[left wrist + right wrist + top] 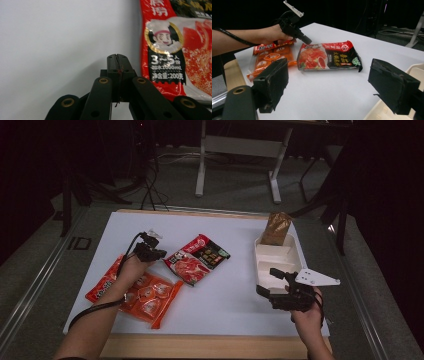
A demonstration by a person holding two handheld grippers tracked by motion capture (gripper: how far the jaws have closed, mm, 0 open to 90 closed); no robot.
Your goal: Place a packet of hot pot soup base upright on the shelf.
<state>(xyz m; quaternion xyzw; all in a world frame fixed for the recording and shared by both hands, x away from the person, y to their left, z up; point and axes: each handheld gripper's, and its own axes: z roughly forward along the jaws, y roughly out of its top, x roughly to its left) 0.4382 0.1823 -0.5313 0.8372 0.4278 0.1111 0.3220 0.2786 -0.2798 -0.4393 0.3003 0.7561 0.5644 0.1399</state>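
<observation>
Your left tool (154, 251) points down w/ jaws pressed together on nothing, tip just beside the red-black pack (196, 258) mid bench (225, 300). Your right tool (274, 282) rests level, jaws spread, over the 1 tray (276, 256). 3 packs lie flat; 1 brown bag (276, 228).

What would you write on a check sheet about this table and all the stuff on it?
Surface: white table top, bare in the middle.
Job's things: red and black soup-base packet, lying flat beside the left hand-held gripper's tip.
Clutter: orange snack packs under the left forearm; white divided tray at the right edge; brown bag standing at its far end.
Grippers: left hand-held gripper shut on nothing; right hand-held gripper open, hovering by the tray.
Cables: black cable along the left forearm.
Surroundings: dark room, grey floor, white table legs behind.
</observation>
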